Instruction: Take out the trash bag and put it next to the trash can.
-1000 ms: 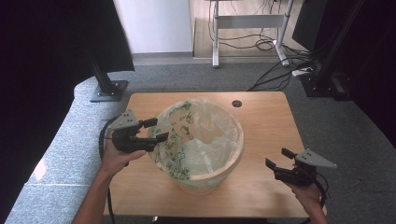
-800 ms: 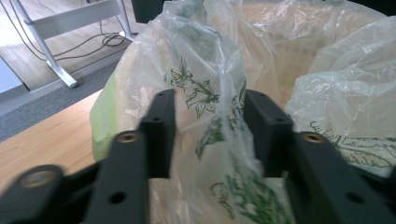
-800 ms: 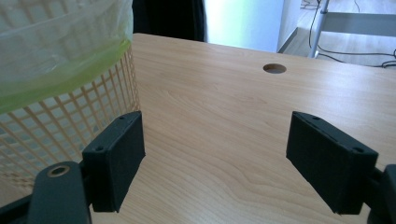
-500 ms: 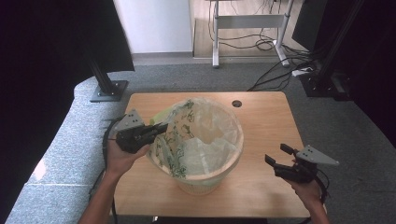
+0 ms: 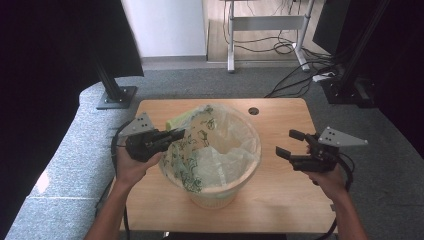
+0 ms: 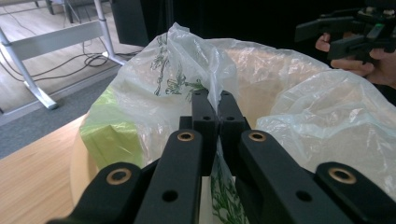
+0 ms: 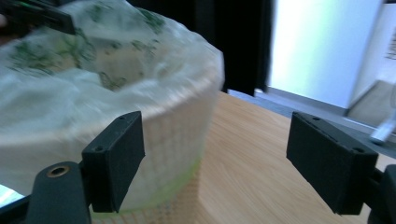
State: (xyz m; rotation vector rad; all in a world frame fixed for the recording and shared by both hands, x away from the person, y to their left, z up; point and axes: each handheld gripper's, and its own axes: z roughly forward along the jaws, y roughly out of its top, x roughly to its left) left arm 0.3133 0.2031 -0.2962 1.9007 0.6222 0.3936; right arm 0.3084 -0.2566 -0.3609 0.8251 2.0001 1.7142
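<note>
1. Since the earlier frames, the left claw (image 5: 176,135) has gone from standing apart at the bin's left rim to clenched on the plastic bag (image 5: 200,142), and the right claw (image 5: 290,145) has lifted a little at the table's right side.
2. In the left gripper view, the left claw's (image 6: 212,100) jaws meet with a fold of the bag (image 6: 187,70) pinched between them; the film rises above the pads in a peak.
3. The bag is thin clear plastic with green printed leaves, and it lines a pale round bin (image 5: 215,197) that stands near the middle of the wooden table (image 5: 280,200).
4. The bag's left edge is gathered up at the claw, while the rest drapes over the bin's rim and sags inside.
5. A yellow-green strip of the bag (image 5: 181,119) shows over the bin's far left rim.
6. The right claw is released: in the right gripper view its two black pads (image 7: 116,156) stand wide apart with nothing between them, and the bin's woven side (image 7: 187,135) lies ahead, to the left.
7. It hovers just beside the bin's right side, apart from it, held in the person's right hand (image 5: 327,180).
8. The left hand (image 5: 131,167) grips the left gripper beside the bin's left wall.
</note>
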